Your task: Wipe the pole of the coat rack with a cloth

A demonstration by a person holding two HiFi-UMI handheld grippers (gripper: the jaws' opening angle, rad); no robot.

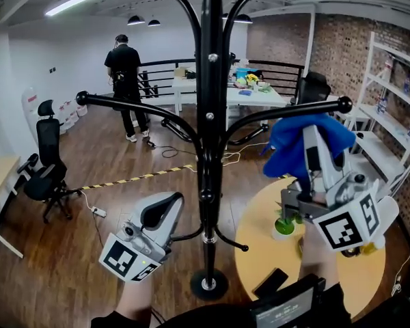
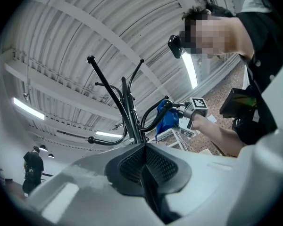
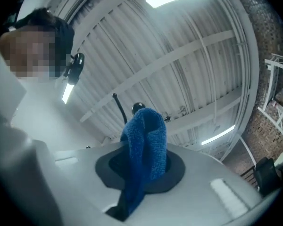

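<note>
Your right gripper (image 1: 318, 161) is up at mid-height, jaws pinched on the blue cloth (image 1: 297, 144), and the cloth flops forward over the tips, so there's plenty of fabric to work with. But it hangs off to the right of the pole (image 1: 209, 121), apart from it, roughly level with the hook arm (image 1: 287, 113) that sweeps out on that side. Your left gripper (image 1: 165, 209) sits low on the other side of the pole, jaws pressed together on nothing, tips near the shaft. By my reading, the wipe has not yet begun. To do it well, bring the cloth in under that hook arm so the loose fold, not the hard jaw, meets the black shaft. Press it flat, then run long strokes along the pole between the hook junctions. Pinch firmly, because drag on the metal could tug the cloth free. The rack stands on a small round base (image 1: 208, 283), so push gently, and steady the pole with the left gripper if it rocks.
</note>
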